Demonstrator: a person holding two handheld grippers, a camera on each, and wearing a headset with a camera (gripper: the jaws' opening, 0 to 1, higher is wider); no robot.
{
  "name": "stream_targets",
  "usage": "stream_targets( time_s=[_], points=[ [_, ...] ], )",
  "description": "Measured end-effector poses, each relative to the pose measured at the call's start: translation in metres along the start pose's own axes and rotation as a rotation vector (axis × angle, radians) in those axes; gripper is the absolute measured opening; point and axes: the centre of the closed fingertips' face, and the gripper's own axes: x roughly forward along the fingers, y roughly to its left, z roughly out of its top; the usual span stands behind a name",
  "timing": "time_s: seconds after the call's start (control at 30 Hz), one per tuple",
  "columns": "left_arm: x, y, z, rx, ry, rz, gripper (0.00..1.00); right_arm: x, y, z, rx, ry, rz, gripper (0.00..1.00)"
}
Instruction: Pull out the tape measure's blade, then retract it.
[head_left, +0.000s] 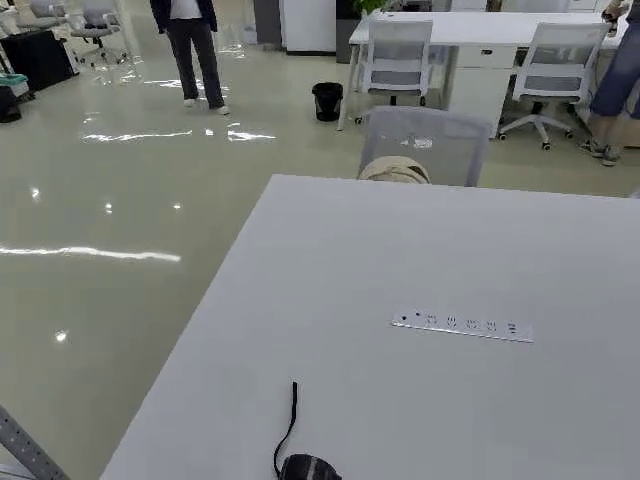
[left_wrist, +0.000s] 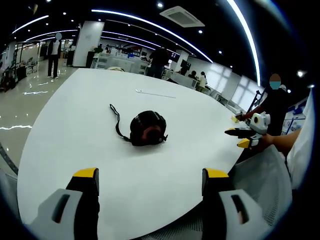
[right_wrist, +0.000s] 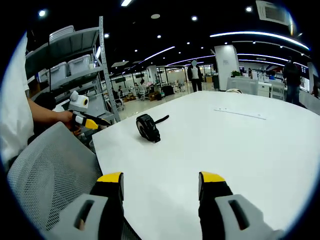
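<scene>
Yellow-tipped grey left gripper (left_wrist: 151, 174), white sleeve (right_wrist: 14, 102)

White table (head_left: 400, 250), black tape measure (head_left: 310, 467), socket strip (head_left: 461, 326)

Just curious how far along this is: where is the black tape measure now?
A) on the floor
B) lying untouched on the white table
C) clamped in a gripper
B: the tape measure lies on the table, left gripper and right gripper open, short of it.
</scene>
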Motion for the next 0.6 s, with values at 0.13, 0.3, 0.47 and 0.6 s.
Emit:
stream_targets(
  time_s=[0.13,0.3,0.47,0.6],
  points=[
    [0.0022,-0.0010,-0.0011,0.009,0.004,-0.008,0.84,-0.0005,-0.0008,0.0004,-0.003,-0.001,-0.003,0.61],
    [0.0036,-0.0022,-0.0017,0.008,0.004,-0.012,0.83,-0.0003,-0.0016,-0.0013,-0.003,0.000,-0.003,0.61],
    [0.0027,-0.0028,-0.0035,0.006,0.008,-0.013,0.84,-0.0001,-0.0007,-0.0018,-0.003,-0.001,-0.002,0.61],
    [0.0021,-0.0016,-0.0028,0.004,0.003,-0.010,0.83,0.0003,-0.0011,-0.0009,-0.003,-0.003,-0.001,0.61]
  ],
)
